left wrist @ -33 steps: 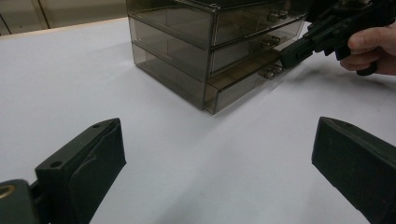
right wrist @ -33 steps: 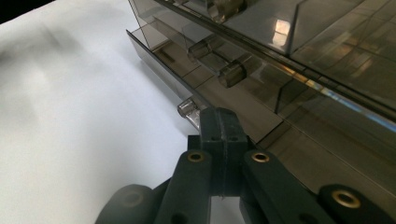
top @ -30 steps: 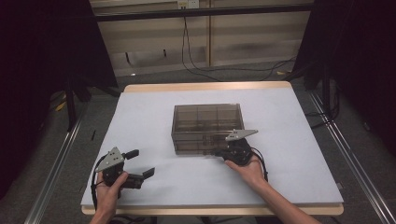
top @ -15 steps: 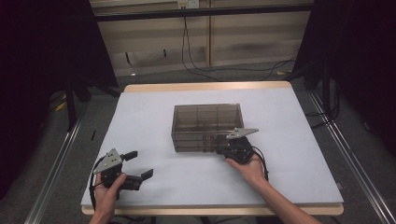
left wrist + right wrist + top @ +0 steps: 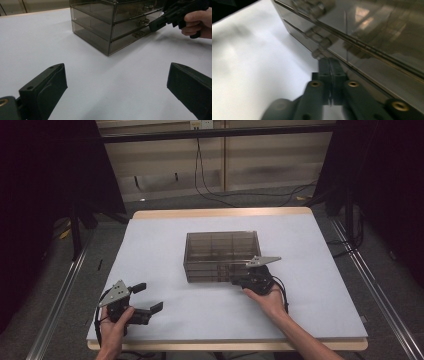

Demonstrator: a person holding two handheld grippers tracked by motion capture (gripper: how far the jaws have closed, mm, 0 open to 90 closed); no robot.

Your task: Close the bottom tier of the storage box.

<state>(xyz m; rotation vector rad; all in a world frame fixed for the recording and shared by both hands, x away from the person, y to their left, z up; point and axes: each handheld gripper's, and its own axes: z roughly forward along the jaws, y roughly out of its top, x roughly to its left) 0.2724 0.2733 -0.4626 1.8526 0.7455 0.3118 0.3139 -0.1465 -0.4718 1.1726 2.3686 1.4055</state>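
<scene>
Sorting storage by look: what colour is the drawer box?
Smoky translucent brown drawer box, clearest in the left gripper view.

Dim, dark-edged high view; blurred right gripper view, glare on smoky drawer box (image 5: 372,37)

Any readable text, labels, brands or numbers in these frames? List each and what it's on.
None readable.
Smoky plastic drawer box: no label or brand on its top, side or drawer fronts.
Left gripper and right gripper: no markings on the jaws or grey plates.
White table cover: blank.
Small white item on the back wall: too small to tell whether it carries text.
</scene>
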